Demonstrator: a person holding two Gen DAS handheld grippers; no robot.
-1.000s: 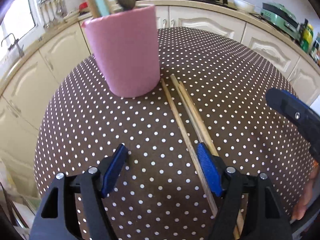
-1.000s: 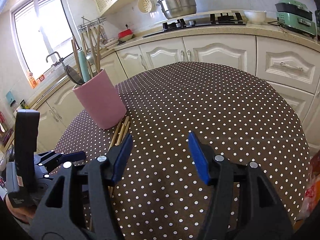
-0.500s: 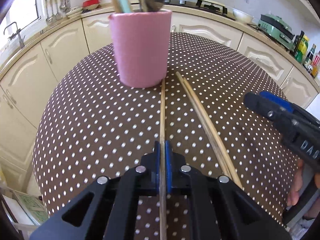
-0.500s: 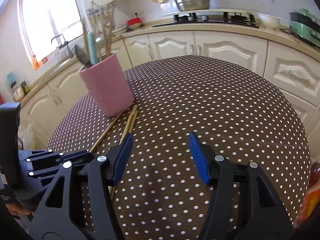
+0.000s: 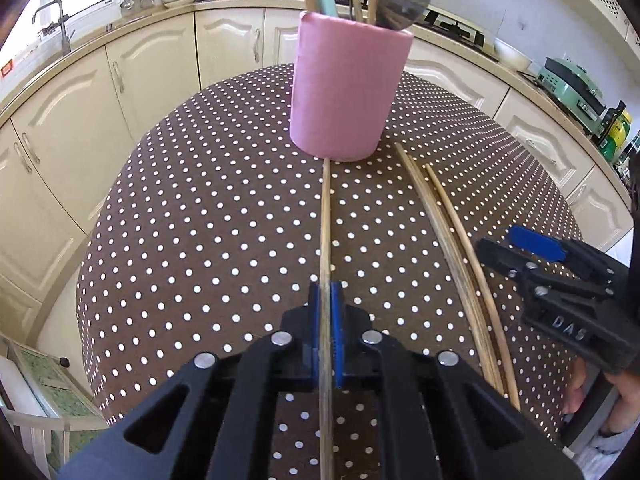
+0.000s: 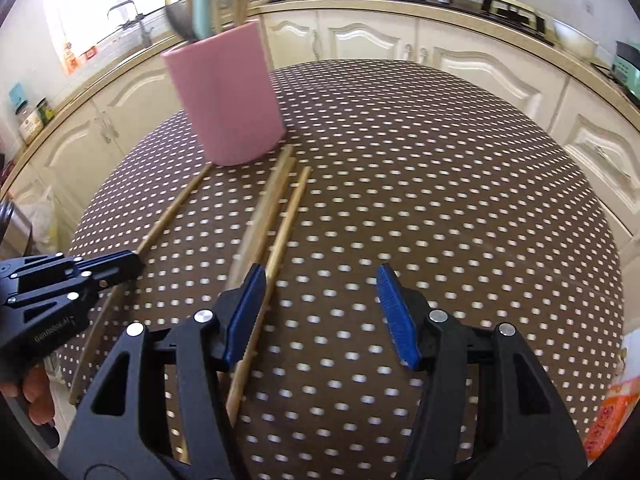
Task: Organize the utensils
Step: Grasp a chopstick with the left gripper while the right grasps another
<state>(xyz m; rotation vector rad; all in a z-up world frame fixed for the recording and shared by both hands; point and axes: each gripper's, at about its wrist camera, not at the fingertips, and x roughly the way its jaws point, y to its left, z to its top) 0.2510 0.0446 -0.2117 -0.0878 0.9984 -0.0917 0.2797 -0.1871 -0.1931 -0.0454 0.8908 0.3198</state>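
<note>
Chopstick sits pinched between the blue pads of my left gripper, its far tip touching the foot of the pink holder at twelve o'clock. More chopsticks lie loose on the dotted tablecloth toward two o'clock, just beside my right gripper. That one hangs with its jaws spread wide, gripping nothing, its left pad just beside those loose sticks. The holder stands upright at eleven o'clock from it, spoons and sticks poking out of it.
</note>
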